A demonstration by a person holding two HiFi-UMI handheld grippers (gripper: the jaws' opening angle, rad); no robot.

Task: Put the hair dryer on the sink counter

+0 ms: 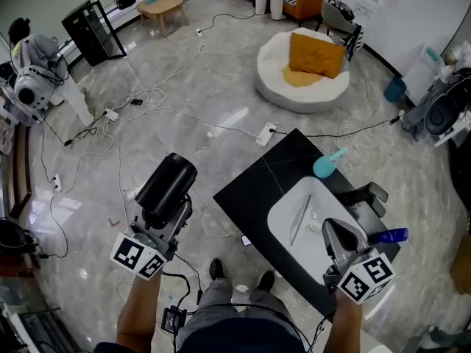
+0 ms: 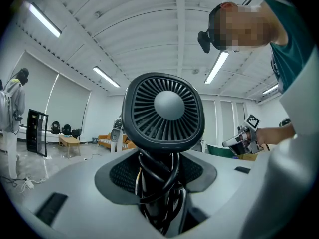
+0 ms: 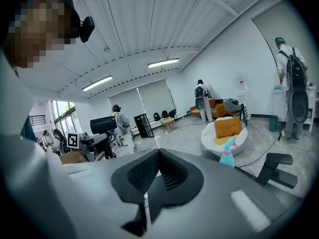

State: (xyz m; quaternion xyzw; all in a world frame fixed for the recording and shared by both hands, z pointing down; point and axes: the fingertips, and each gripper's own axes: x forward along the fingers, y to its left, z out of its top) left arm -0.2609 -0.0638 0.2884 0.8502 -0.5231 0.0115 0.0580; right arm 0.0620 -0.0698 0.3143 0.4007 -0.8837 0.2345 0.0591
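While the left gripper (image 1: 163,223) clamps its jaws on the cord-wrapped handle of the hair dryer (image 1: 168,181), whose barrel sits just ahead of them, the sink counter (image 1: 254,190) lies to its right, under the right gripper (image 1: 340,235), whose jaws are pressed together, empty.

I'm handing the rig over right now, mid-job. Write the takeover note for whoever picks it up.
Left claw: shut on the hair dryer, by its cord-wrapped handle, over the floor left of the sink counter.
Right claw: shut, empty, above the counter's near end.
Done: dryer in hand.
To do: carry it across and set it on bare counter, probably beside the basin.
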